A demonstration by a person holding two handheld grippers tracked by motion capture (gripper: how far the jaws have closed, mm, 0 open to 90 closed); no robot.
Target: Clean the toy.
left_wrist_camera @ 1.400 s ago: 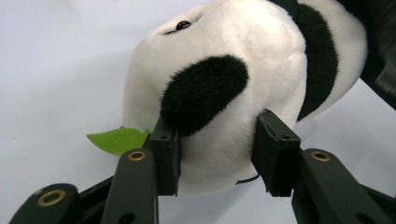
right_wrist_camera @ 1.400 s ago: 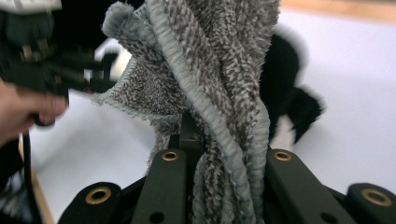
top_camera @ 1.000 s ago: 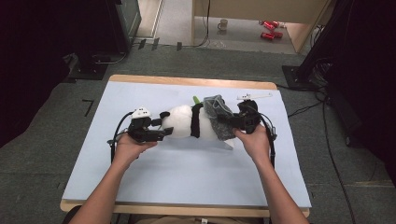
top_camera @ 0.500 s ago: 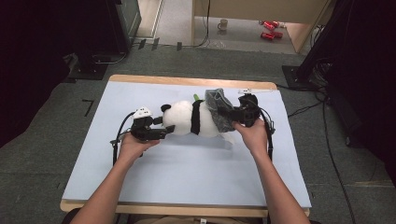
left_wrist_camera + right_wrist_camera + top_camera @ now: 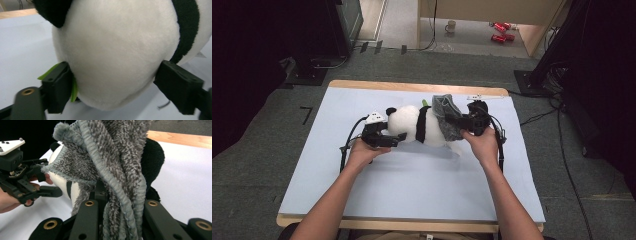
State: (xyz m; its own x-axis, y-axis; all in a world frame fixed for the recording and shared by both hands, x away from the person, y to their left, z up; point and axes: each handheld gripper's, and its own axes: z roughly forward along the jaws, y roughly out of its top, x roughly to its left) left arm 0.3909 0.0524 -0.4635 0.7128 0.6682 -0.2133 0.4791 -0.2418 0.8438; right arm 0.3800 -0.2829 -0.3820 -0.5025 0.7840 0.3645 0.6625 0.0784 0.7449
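Mid-frame on the table (image 5: 332,200), the panda toy (image 5: 412,125) lay flat. The right gripper (image 5: 117,220) pinched the grey cloth (image 5: 112,162) tight over its rear; the left gripper (image 5: 112,82), jaws just widening, straddled its head loosely. Dressing underway; next, probably tug the cloth further on.

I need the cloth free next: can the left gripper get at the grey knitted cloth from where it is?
Probably not directly: the left gripper sits at the plush panda's head, whose body lies before the cloth.
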